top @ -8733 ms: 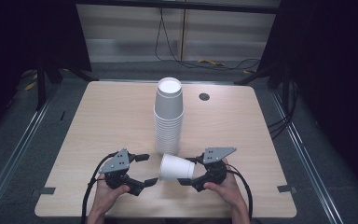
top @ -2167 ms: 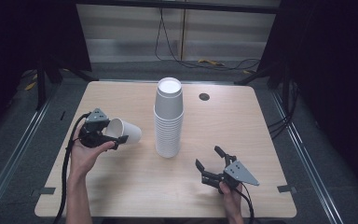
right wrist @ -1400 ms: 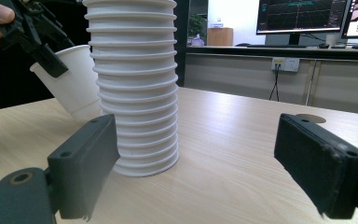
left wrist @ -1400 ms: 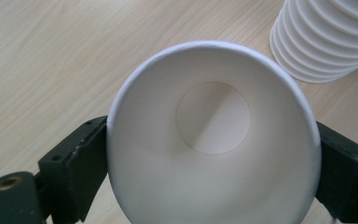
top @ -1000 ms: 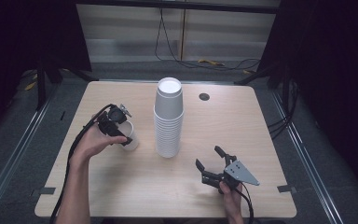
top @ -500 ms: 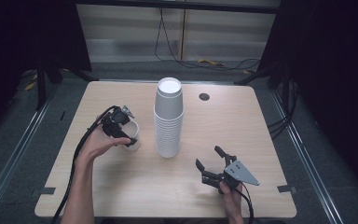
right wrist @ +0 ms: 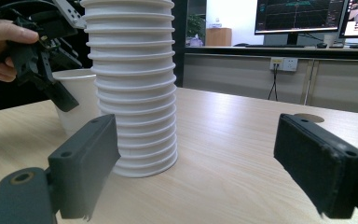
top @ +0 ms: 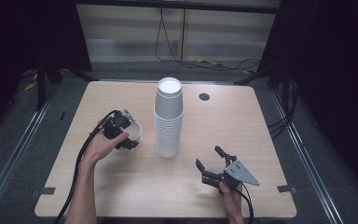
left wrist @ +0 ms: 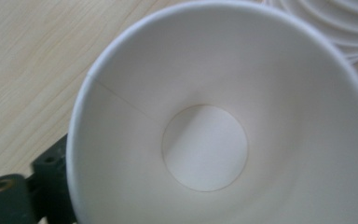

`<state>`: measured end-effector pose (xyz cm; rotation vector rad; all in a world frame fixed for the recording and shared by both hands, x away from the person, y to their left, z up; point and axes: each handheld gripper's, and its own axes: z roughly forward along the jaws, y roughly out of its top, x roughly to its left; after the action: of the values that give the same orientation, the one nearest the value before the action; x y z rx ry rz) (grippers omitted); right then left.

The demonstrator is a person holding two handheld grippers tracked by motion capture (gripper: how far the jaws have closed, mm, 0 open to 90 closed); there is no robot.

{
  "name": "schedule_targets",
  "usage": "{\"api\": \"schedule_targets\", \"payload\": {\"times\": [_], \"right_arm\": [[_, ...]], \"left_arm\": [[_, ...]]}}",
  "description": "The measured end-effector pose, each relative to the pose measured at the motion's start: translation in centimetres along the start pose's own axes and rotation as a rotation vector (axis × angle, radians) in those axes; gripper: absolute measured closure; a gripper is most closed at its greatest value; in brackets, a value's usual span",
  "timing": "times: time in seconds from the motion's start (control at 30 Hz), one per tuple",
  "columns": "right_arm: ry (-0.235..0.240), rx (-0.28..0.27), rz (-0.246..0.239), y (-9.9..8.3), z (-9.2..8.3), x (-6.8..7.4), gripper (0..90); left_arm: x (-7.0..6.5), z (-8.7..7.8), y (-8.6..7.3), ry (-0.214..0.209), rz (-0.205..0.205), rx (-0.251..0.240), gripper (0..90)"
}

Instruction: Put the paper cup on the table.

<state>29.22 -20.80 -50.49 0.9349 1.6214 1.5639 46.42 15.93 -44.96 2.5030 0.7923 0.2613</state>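
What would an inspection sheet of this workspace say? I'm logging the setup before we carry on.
Surface: wooden table, bare, with a round hole near the far edge.
Job's things: tall cup stack, mouths down; single cup upright left of it.
Clutter: nothing seen.
Grippers: left gripper on the single cup's rim; right gripper open, holding nothing.
Cables: one trails from each gripper; more lie on the floor behind.
Surroundings: dark curtains, floor rails, monitors.
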Motion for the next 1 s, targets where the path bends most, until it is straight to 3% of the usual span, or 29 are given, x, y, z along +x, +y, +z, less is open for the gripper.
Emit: {"api": "schedule_targets", "payload": {"times": [0.07, 0.2, 0.4, 0.6, 0.8, 0.9, 1.0], "right_arm": [[0.001, 0.000, 0.000, 0.0, 0.0, 0.0, 13.6], [0.000, 0.000, 0.000, 0.0, 0.0, 0.0, 13.6], [0.000, -0.001, 0.001, 0.0, 0.0, 0.0, 13.6], [0.002, -0.001, 0.001, 0.0, 0.0, 0.0, 13.6], [0.000, -0.001, 0.001, 0.0, 0.0, 0.0, 13.6], [-0.001, 0.001, 0.000, 0.0, 0.0, 0.0, 13.6], [0.000, -0.002, -0.001, 0.0, 0.0, 0.0, 13.6]], "left_arm": [[0.0, 0.1, -0.4, -0.029, 0.001, -0.004, 12.5], [-0.1, 0.1, -1.2, -0.042, -0.012, -0.060, 12.9], [0.0, 0.4, -2.3, -0.064, -0.063, -0.126, 13.9], [0.0, 0.4, -3.4, -0.043, -0.097, -0.194, 15.2], [-0.3, 0.6, -4.5, -0.026, -0.116, -0.226, 15.4], [-0.4, 1.1, -5.2, -0.024, -0.109, -0.219, 15.5], [-0.4, 1.0, -5.7, -0.029, -0.123, -0.260, 15.5]]}}
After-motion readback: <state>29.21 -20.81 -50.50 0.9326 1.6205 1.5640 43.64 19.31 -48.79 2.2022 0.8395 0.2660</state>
